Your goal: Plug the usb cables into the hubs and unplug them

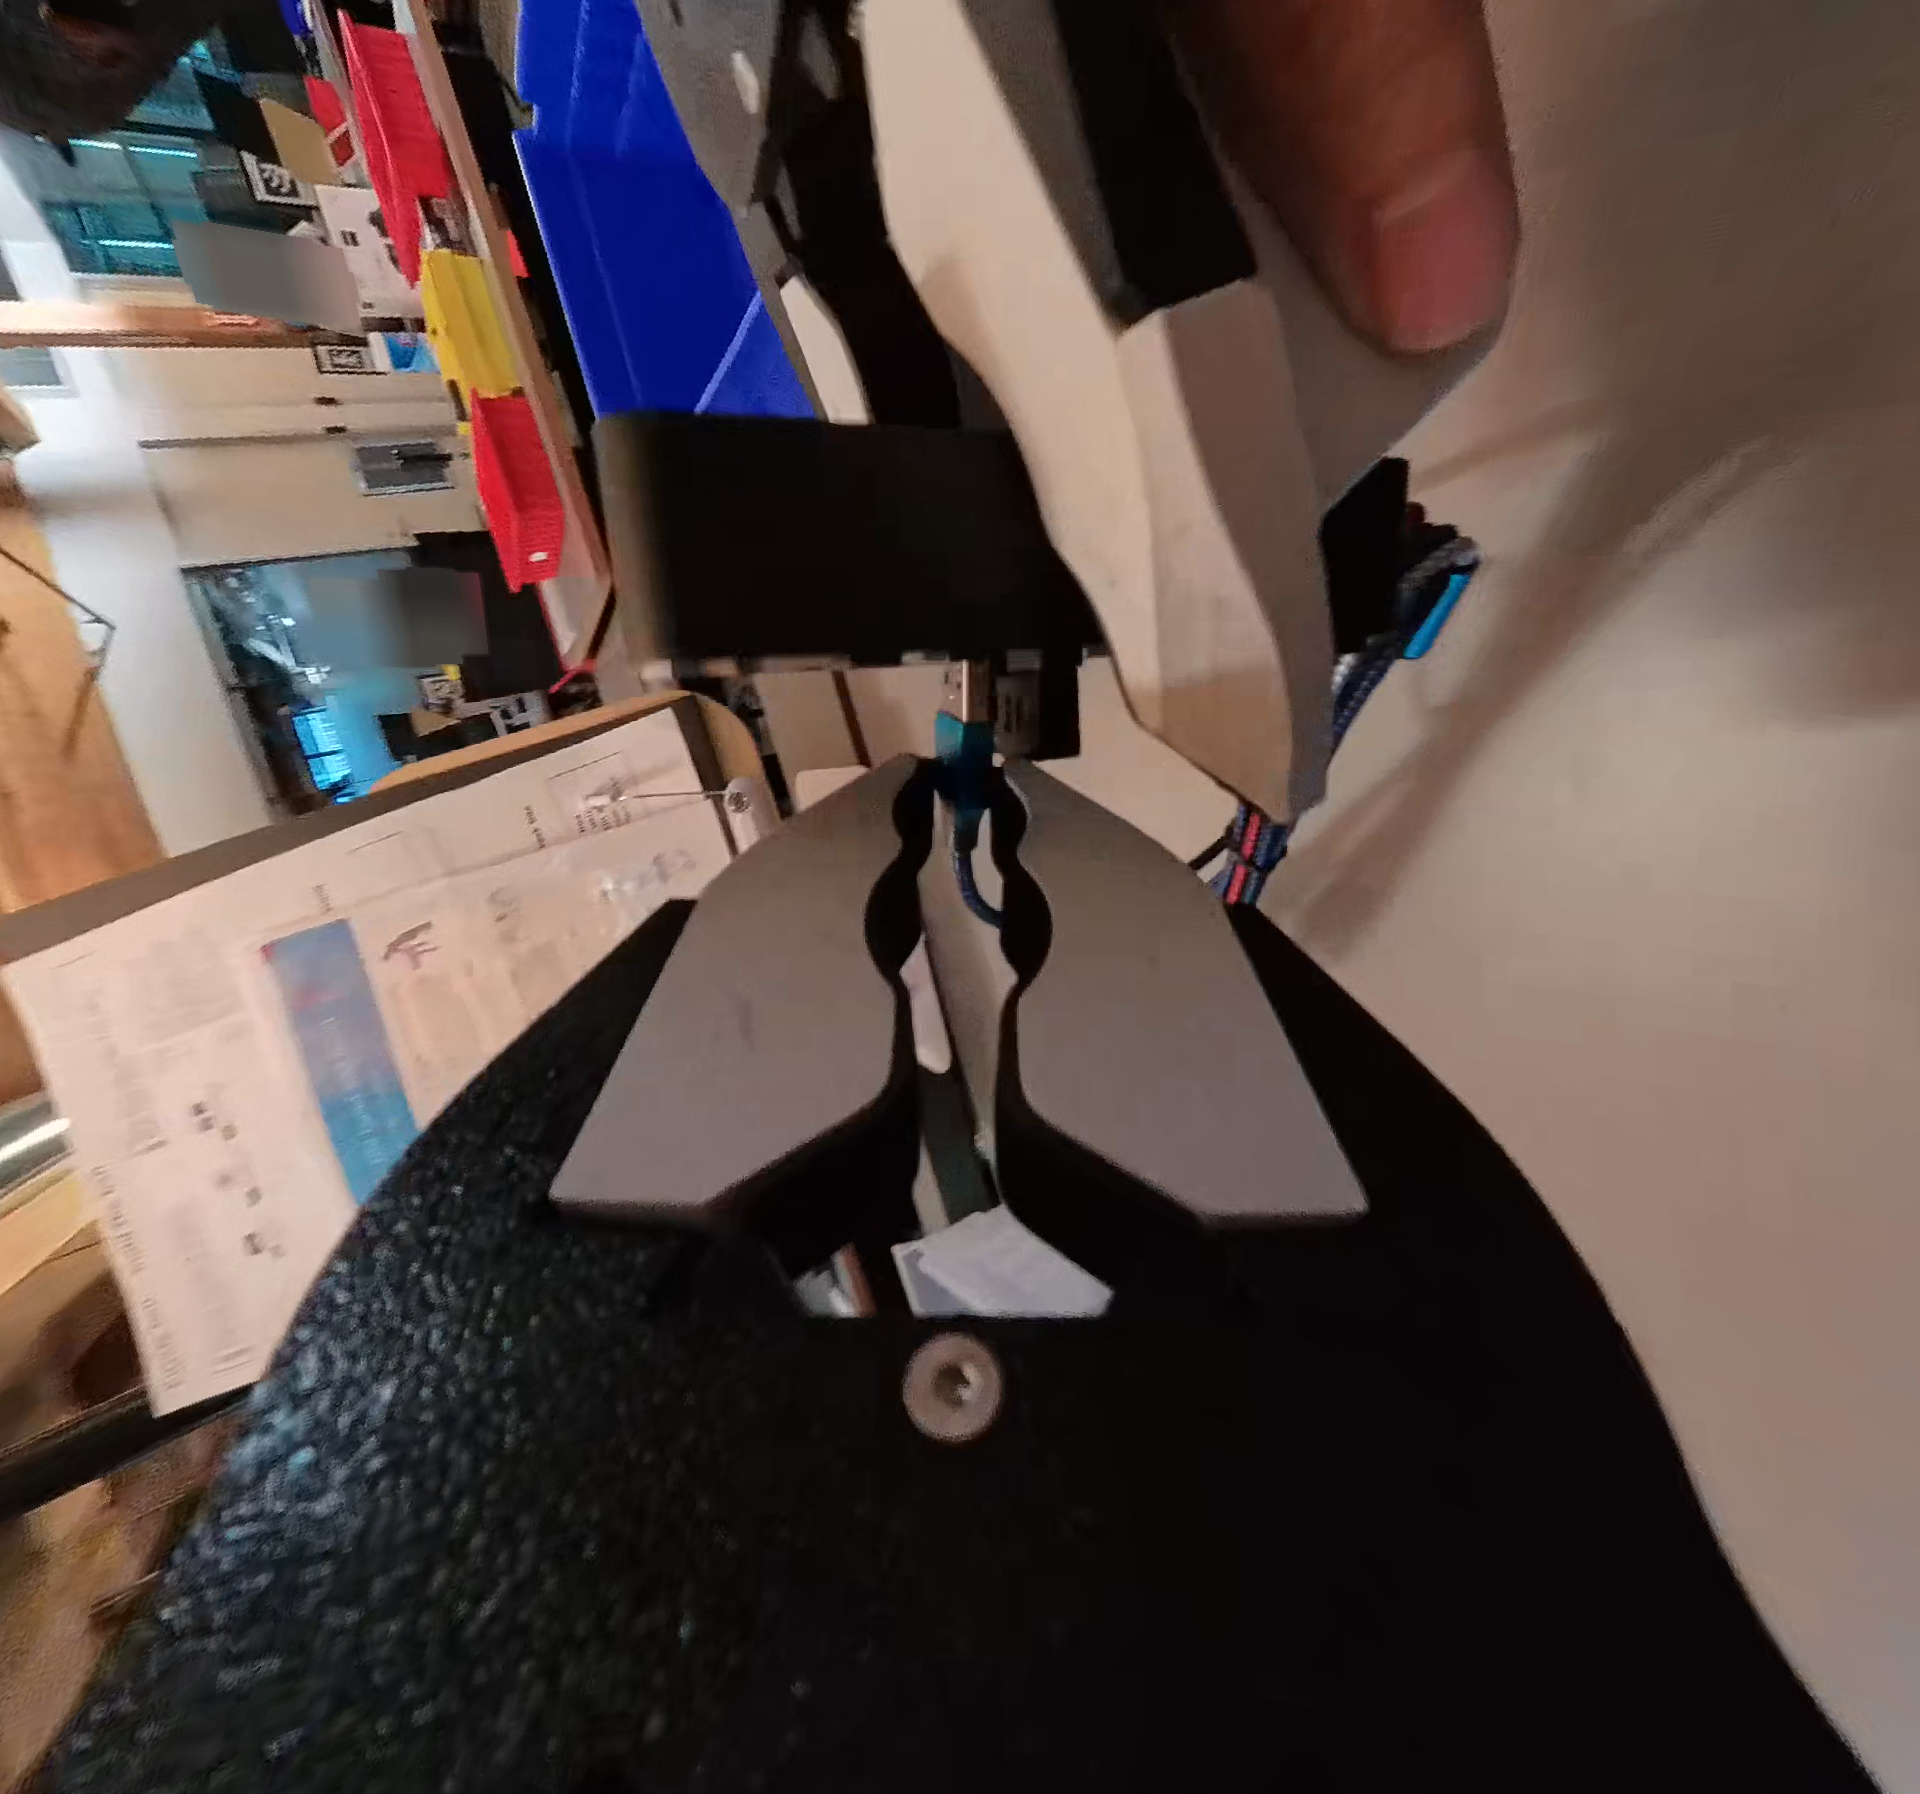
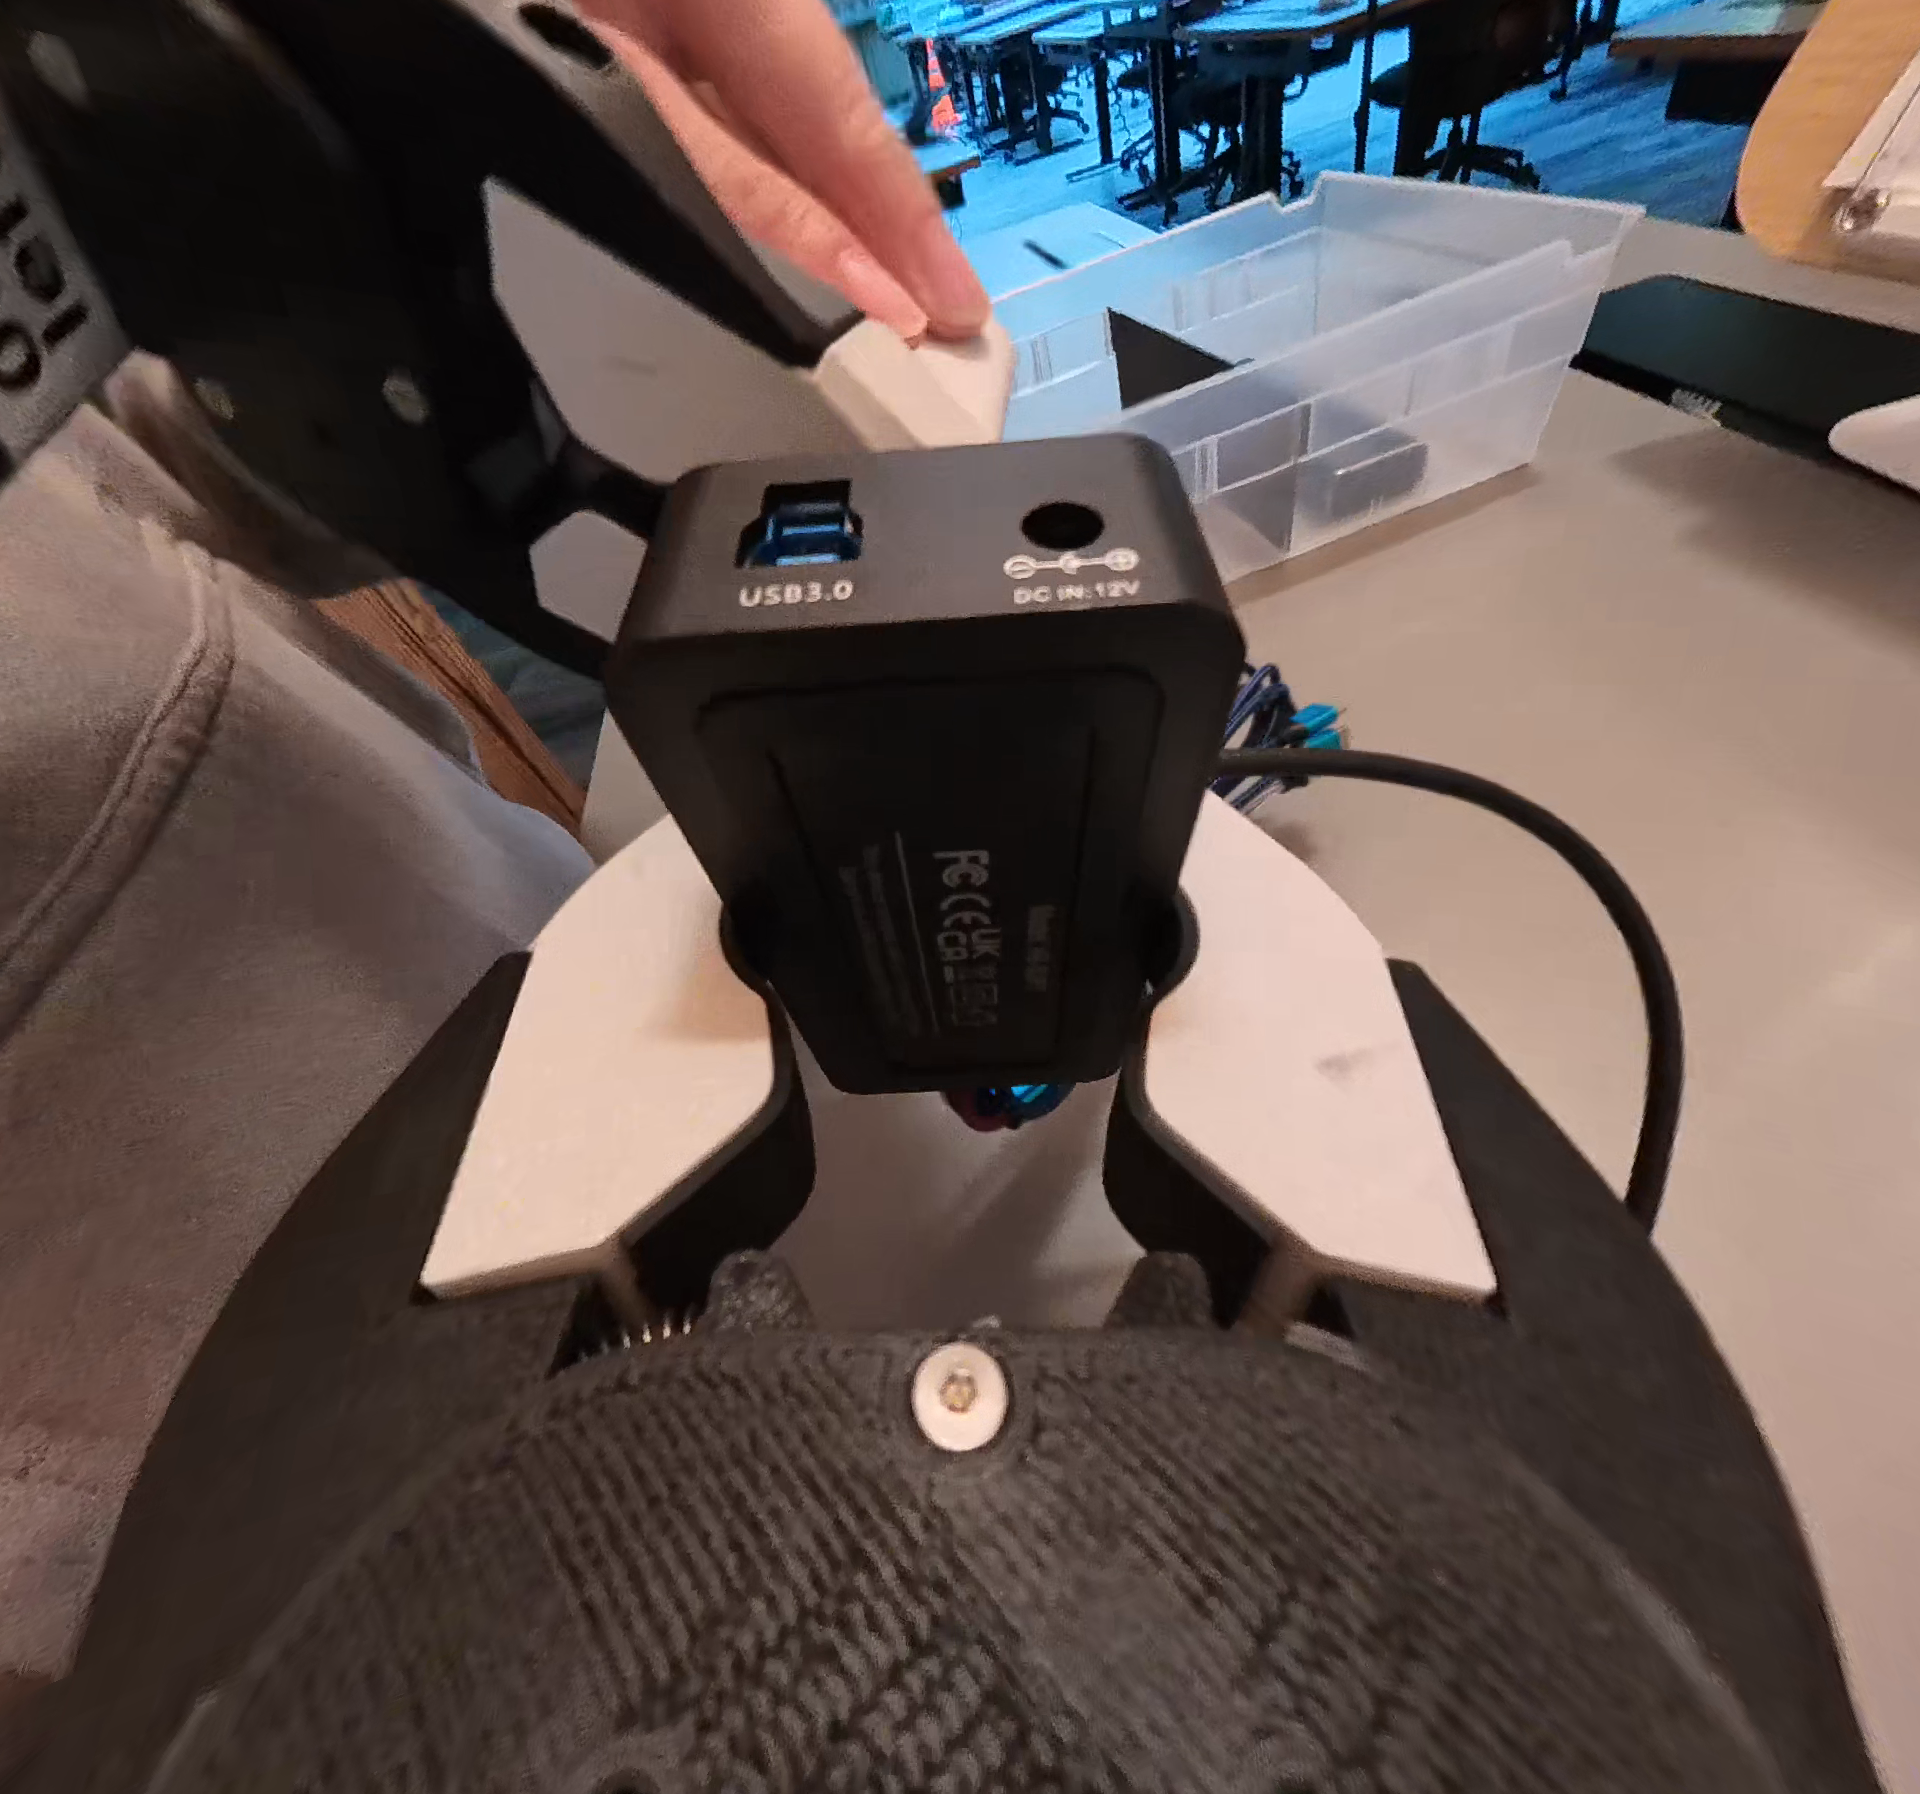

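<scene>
In the left wrist view my left gripper (image 1: 961,770) is shut on a blue USB plug (image 1: 964,742) with a blue braided cable (image 1: 971,871). The plug's metal tip (image 1: 969,690) meets the port side of the black hub (image 1: 810,539); how deep it sits I cannot tell. In the right wrist view my right gripper (image 2: 956,934) is shut on the hub (image 2: 925,736) and holds it above the table, its end with a blue port (image 2: 800,523) and a round socket facing up. The left gripper's white finger (image 2: 914,383) and a hand (image 2: 810,134) sit behind the hub.
A clear plastic bin (image 2: 1351,342) stands behind the hub on the grey table (image 2: 1558,601). A black cable (image 2: 1621,913) and loose braided cables (image 2: 1273,716) lie to the right. A blue bin (image 1: 623,186), red and yellow bins (image 1: 509,487) and a printed sheet (image 1: 312,1017) are to the left.
</scene>
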### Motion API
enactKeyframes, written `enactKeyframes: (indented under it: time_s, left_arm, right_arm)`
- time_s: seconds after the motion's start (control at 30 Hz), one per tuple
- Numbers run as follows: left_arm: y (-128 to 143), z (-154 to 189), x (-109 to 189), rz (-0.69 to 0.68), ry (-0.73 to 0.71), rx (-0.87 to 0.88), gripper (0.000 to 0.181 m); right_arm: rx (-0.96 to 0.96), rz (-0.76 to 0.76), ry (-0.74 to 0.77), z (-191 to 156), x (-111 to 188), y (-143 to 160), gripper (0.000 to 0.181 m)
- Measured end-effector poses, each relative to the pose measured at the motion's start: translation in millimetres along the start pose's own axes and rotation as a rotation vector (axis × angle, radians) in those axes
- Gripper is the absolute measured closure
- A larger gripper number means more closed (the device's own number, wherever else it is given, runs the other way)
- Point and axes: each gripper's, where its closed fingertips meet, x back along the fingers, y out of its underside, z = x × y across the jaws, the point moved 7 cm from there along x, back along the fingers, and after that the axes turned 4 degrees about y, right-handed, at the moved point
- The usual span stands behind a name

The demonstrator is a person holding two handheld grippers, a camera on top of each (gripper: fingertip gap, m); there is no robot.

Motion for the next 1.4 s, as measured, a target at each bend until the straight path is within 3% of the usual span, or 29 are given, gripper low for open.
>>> enactKeyframes:
  time_s: [0.2,0.33,0.4,0.47,0.8,1.07,1.27,1.4]
  left_arm:
    - [14.3,-16.5,14.8,0.200,0.147,0.293,0.156]
    - [26.8,-17.6,19.5,0.416,0.441,0.602,0.155]
    - [29.8,-17.0,19.2,0.543,0.508,0.713,0.169]
    - [33.0,-13.6,16.0,0.586,0.542,0.777,0.174]
    - [29.2,-2.6,14.7,0.569,0.532,0.734,0.177]
    - [26.8,-6.7,14.5,0.395,0.567,0.661,0.177]
    - [23.3,-5.1,6.2,0.304,0.559,0.660,0.178]
    - [23.9,9.9,1.5,0.348,0.568,0.715,0.177]
  right_arm:
    - [0.065,0.025,0.004,-1.1,8.4,0.4,0.110]
    - [0.132,0.054,-0.009,-6.1,11.1,-0.9,0.110]
    - [0.157,0.073,-0.028,-9.4,11.4,-2.8,0.110]
    - [0.170,0.084,-0.039,-11.5,11.2,-4.6,0.110]
    - [0.164,0.061,-0.070,-15.4,9.0,-5.9,0.110]
    - [0.273,-0.163,-0.085,-14.8,0.5,-0.2,0.110]
    - [0.260,-0.201,-0.047,-10.0,-8.1,1.9,0.110]
    - [0.299,-0.243,-0.051,-10.6,-7.8,10.7,0.110]
